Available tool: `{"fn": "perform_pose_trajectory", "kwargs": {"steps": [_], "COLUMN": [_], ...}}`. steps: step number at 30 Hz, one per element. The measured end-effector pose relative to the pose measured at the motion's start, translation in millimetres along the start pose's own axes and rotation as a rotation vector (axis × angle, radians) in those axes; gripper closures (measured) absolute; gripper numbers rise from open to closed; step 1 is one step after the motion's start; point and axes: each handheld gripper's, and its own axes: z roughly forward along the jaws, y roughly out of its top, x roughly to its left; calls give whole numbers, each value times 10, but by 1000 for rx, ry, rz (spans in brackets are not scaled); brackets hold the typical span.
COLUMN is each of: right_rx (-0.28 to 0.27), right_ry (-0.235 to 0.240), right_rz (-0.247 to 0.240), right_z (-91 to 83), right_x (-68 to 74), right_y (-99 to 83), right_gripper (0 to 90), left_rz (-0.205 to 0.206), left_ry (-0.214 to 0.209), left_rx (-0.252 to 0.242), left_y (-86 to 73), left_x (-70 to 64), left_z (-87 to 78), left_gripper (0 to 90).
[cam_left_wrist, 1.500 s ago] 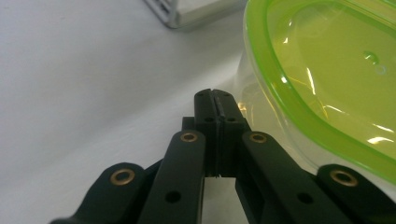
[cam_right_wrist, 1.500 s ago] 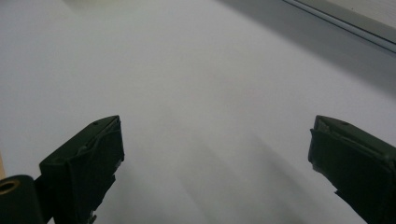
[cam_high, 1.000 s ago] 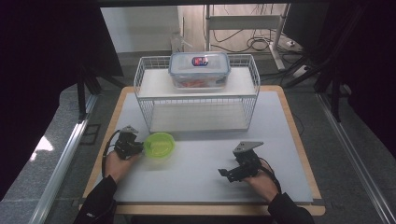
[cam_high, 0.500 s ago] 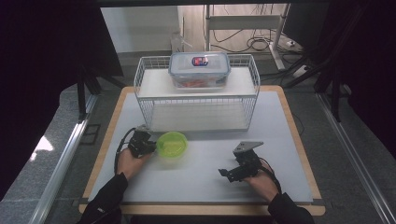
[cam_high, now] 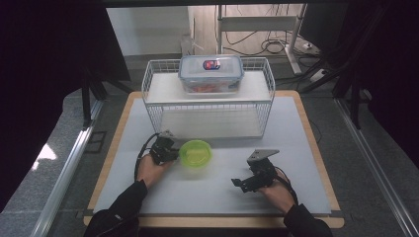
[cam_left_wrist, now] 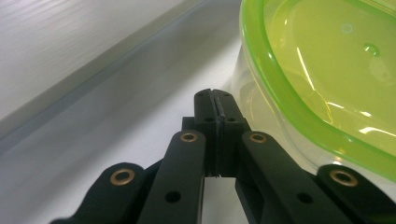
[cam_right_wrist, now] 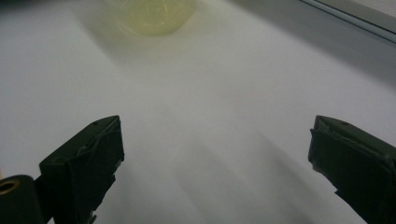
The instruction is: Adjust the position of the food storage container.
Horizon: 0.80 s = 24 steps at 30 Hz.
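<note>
A translucent green bowl [cam_high: 195, 153] [cam_left_wrist: 327, 84] rests on the white mat in front of the wire rack. My left gripper [cam_high: 174, 154] [cam_left_wrist: 215, 100] lies flat just left of it. Its jaws are shut together with nothing between them, and their tips are against the bowl's outer wall. My right gripper [cam_high: 238, 183] [cam_right_wrist: 215, 154] sits low over the mat at the front right, open wide and holding nothing. In the right gripper view the bowl [cam_right_wrist: 152, 14] shows blurred far ahead at the top.
A white wire rack [cam_high: 153, 106] stands at the back of the mat, with a clear lidded food container [cam_high: 211, 74] on its top shelf. The mat [cam_high: 296, 148] covers a wood-edged table, with bare mat between the bowl and the right gripper.
The left gripper and the green bowl have both moved rightwards along the mat, staying side by side. The right gripper has stayed still and open.
</note>
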Motion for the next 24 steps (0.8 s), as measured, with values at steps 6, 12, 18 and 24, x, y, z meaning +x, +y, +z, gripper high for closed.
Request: {"fn": "perform_pose_trajectory", "kwargs": {"steps": [6,12,18,24], "right_rx": [-3,1,6,6], "right_ry": [1,3,4,6], "right_rz": [1,-1,-1,0], "right_z": [-6,1,5,3], "right_x": [-6,-5,-4,-6], "right_y": [-1,-3,-6,-7], "right_gripper": [32,32,32,32], "left_rz": [33,51,97,87], "left_ry": [-14,-31,-44,-29], "left_rx": [24,15,38,34], "left_y": [43,81,140,135], "left_x": [-123,-208,-307,-287], "left_z": [83,107,171,167], "left_gripper": [898,898,898,897]}}
